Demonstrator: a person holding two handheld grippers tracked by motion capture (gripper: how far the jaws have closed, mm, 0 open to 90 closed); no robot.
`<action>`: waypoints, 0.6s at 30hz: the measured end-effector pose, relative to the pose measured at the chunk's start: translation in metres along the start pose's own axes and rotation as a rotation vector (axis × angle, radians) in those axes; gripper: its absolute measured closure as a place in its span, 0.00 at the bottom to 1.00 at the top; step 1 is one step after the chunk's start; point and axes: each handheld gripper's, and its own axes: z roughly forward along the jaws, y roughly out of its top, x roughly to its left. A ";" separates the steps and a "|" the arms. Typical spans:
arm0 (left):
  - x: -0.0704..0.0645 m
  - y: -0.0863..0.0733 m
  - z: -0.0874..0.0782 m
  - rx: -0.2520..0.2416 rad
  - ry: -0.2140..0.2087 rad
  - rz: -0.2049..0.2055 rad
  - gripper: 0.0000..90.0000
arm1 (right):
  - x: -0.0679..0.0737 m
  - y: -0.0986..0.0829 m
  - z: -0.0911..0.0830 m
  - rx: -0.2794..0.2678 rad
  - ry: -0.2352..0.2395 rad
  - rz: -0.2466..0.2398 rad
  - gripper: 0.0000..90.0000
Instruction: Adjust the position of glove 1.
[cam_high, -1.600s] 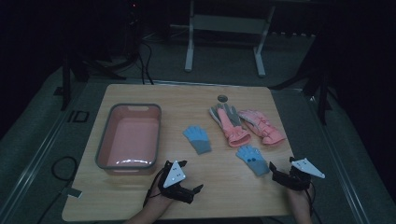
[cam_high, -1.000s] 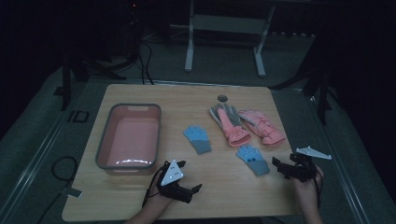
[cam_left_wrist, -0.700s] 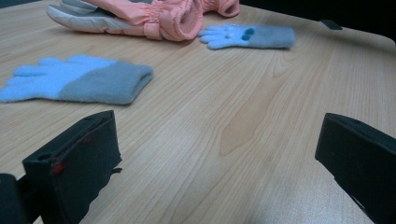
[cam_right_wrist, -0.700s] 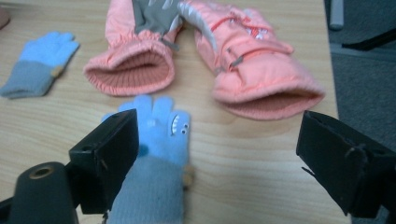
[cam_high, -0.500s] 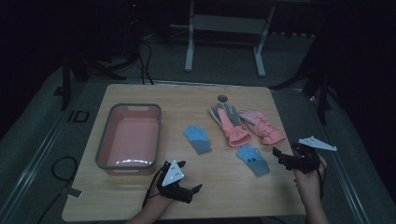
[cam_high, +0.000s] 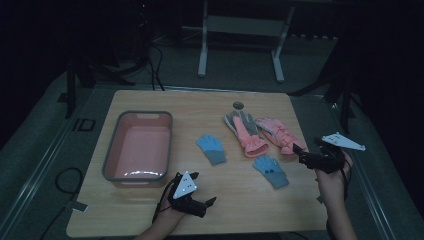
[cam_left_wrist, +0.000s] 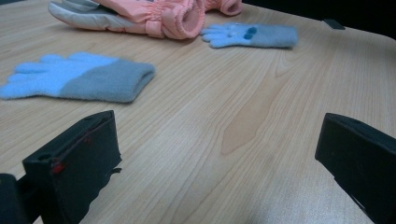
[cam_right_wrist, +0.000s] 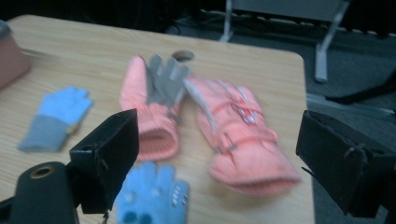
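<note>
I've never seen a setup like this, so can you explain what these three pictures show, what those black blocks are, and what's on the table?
A person sits at a wooden table holding a hand-held gripper in each hand; no robot arm is involved. The high view looks down from above: the left gripper is at the near edge, the right gripper at the table's right side. The other two pictures come from cameras riding on those grippers, and the black blocks are each gripper's own two jaws, standing wide apart. Both grip nothing. On the table lie a pink tub, two blue gloves and two pink gloves. The right gripper's camera faces the pink gloves.
</note>
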 end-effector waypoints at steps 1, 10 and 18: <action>0.000 0.000 0.000 -0.001 -0.001 -0.002 0.00 | 0.005 0.004 0.002 -0.009 0.018 -0.013 0.15; -0.001 0.000 0.000 -0.001 -0.002 0.002 0.00 | 0.032 0.020 0.022 -0.006 0.092 -0.071 0.15; -0.002 0.000 0.000 -0.004 -0.001 0.010 0.00 | 0.055 0.046 0.042 -0.006 0.148 -0.133 0.15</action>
